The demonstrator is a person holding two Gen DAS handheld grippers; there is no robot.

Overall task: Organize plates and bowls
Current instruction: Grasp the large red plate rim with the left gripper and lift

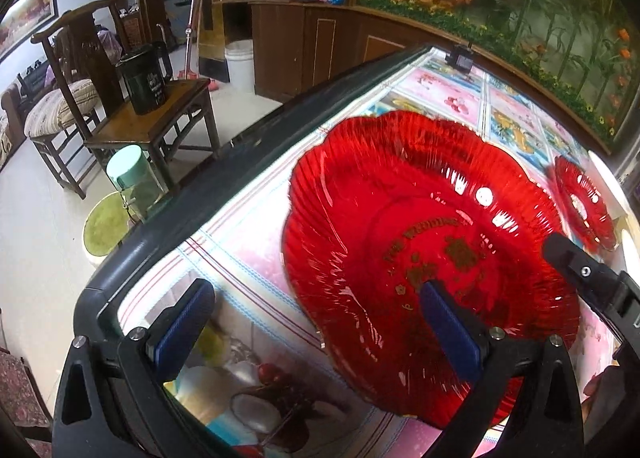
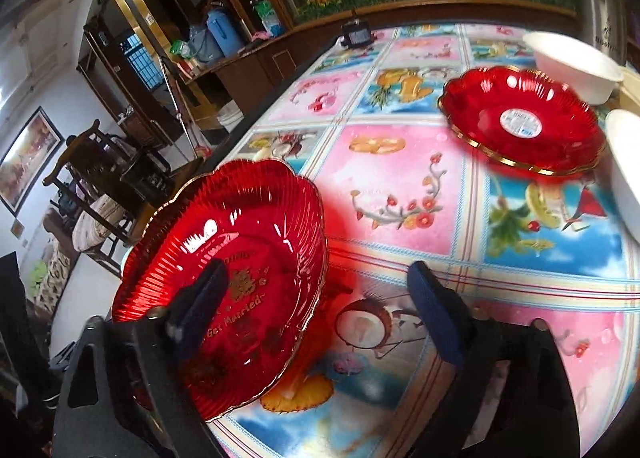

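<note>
A large red scalloped glass plate (image 1: 400,226) with gold lettering lies near the table's left edge; it also shows in the right wrist view (image 2: 248,234). My left gripper (image 1: 320,322) is open, its right finger over the plate's near side, its left finger over the cloth. My right gripper (image 2: 316,298) is open, its left finger over the plate's centre, its right finger over the cloth. A smaller red plate (image 2: 524,122) with a white sticker lies further along the table, also in the left wrist view (image 1: 584,202). Two white bowls (image 2: 576,62) (image 2: 624,162) sit at the far right.
The table (image 2: 400,178) has a colourful patterned cloth and a dark rim (image 1: 192,214). A small black device (image 2: 356,34) stands at its far end. Beside the table are a wooden chair (image 1: 156,126) with a black jug (image 1: 144,78), and a green-lidded container (image 1: 132,178).
</note>
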